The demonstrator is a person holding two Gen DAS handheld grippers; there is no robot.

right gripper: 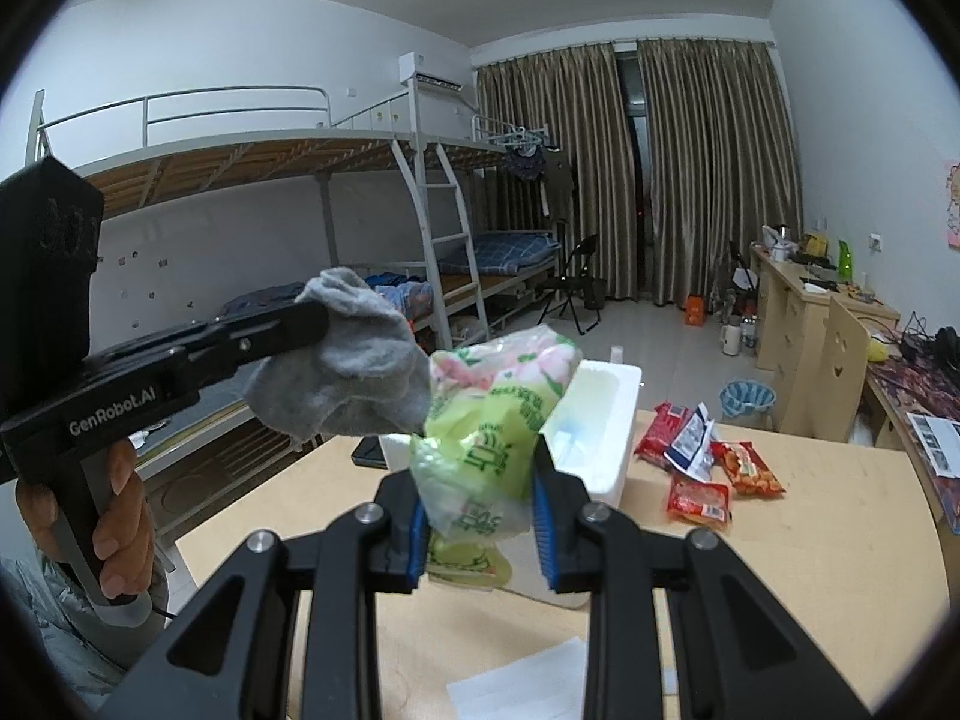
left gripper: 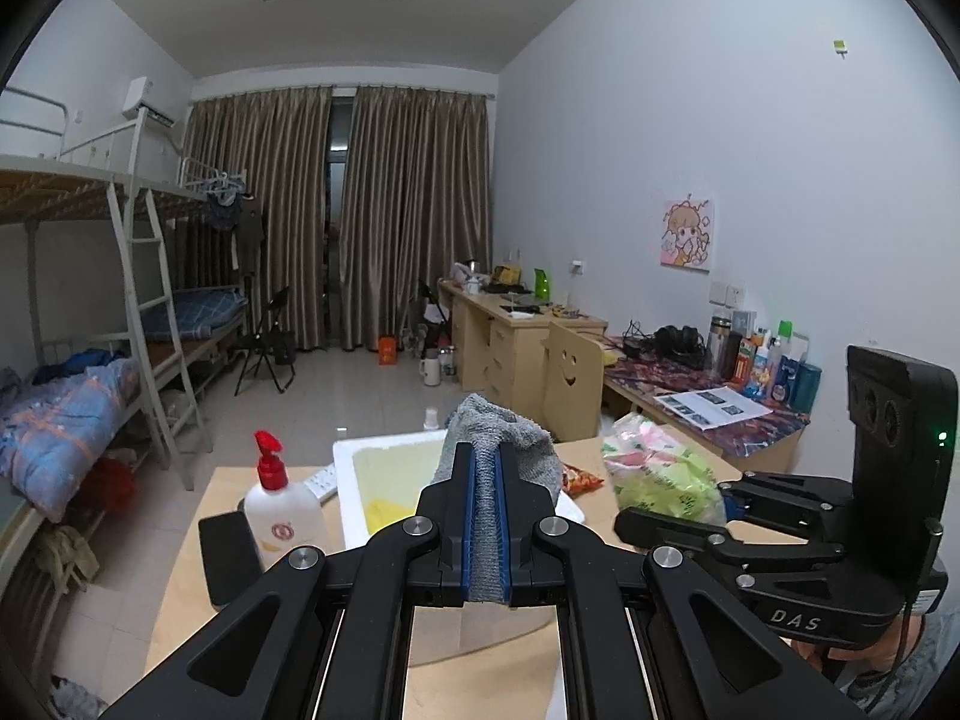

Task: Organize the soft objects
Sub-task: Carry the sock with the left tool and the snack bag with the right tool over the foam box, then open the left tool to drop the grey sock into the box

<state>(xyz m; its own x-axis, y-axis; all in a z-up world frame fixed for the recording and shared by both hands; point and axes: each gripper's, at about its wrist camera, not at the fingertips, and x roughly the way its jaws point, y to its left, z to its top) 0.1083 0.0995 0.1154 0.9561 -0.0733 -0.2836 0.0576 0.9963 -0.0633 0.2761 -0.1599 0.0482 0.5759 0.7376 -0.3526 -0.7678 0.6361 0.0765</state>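
My left gripper (left gripper: 486,480) is shut on a grey knitted cloth (left gripper: 501,429), which sticks up between the blue pads above a white foam box (left gripper: 384,468). In the right wrist view the same left gripper (right gripper: 315,317) holds the grey cloth (right gripper: 348,372) in the air at the left. My right gripper (right gripper: 480,510) is shut on a crumpled green-and-pink plastic bag (right gripper: 498,420), lifted over the wooden table (right gripper: 810,570) in front of the foam box (right gripper: 600,420). The left wrist view shows the right gripper (left gripper: 675,507) with the bag (left gripper: 660,474) at the right.
A red-capped spray bottle (left gripper: 276,504) and a black phone (left gripper: 228,558) stand left of the box. Red snack packets (right gripper: 708,462) lie on the table's right half, white paper (right gripper: 522,690) near its front edge. A hand (right gripper: 120,510) holds the left gripper's handle. Bunk beds and desks line the room.
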